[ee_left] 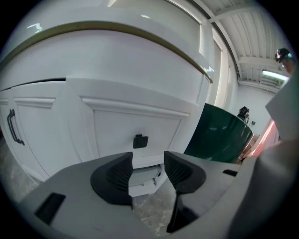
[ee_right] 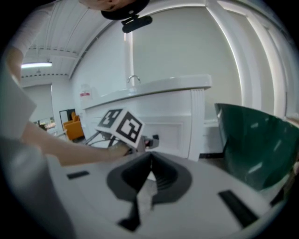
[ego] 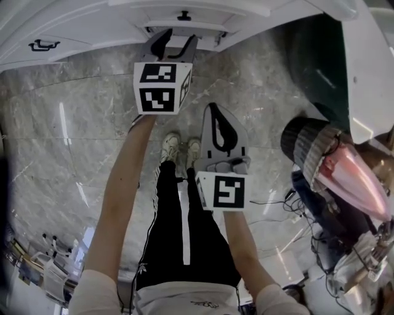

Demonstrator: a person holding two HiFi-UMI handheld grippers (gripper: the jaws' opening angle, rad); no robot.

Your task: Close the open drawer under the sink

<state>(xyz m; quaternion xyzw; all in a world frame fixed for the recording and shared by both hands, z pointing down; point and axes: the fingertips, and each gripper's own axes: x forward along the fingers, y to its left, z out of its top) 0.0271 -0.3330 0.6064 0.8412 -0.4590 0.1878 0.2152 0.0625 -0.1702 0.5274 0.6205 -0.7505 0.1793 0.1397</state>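
The white drawer (ego: 184, 27) with a small black knob (ego: 183, 15) sits in the white sink cabinet at the top of the head view and juts a little from the cabinet face. My left gripper (ego: 175, 42) points at it from just in front. In the left gripper view the drawer front (ee_left: 117, 133) and knob (ee_left: 140, 141) lie straight ahead, and the left gripper (ee_left: 147, 170) is open with nothing between its pads. My right gripper (ego: 212, 111) hangs further back over the floor. In its own view the right gripper (ee_right: 150, 161) is shut and empty.
A dark green tub (ego: 320, 67) stands right of the cabinet, also seen as the green tub (ee_left: 219, 133). A cabinet door with a black handle (ee_left: 14, 126) is left of the drawer. The person's legs and shoes (ego: 180, 147) stand on the marble floor; cables (ego: 289, 203) lie at right.
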